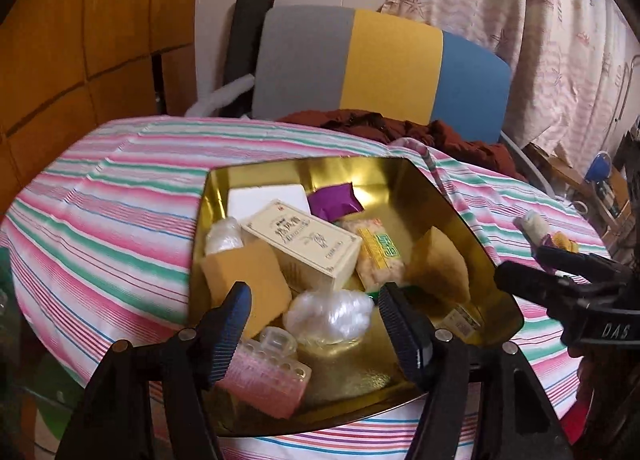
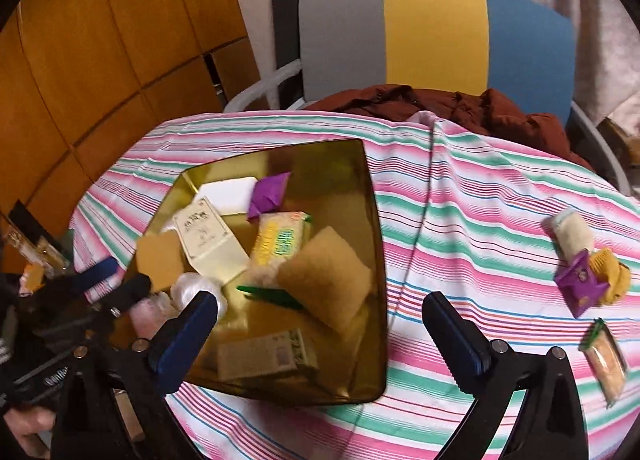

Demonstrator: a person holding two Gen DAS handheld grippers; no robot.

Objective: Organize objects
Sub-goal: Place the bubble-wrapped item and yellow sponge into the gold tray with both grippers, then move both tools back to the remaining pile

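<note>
Where stripes run, glossy gold tin (image 2: pixel 372 219)

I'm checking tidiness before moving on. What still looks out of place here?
A few small packets and a snack bar lie loose on the striped cloth, right of the gold tray that holds everything else.

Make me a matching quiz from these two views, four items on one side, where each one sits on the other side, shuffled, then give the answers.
Items:
1. cream box
2. purple packet
3. purple clip
4. brown jacket

Places:
A. on the striped cloth, outside the gold tray, to its right
B. on the chair beyond the table
C. inside the tray, leaning across other items near its middle
D. inside the tray, near its far wall beside a white block

Pairs: 1-C, 2-D, 3-A, 4-B
</note>
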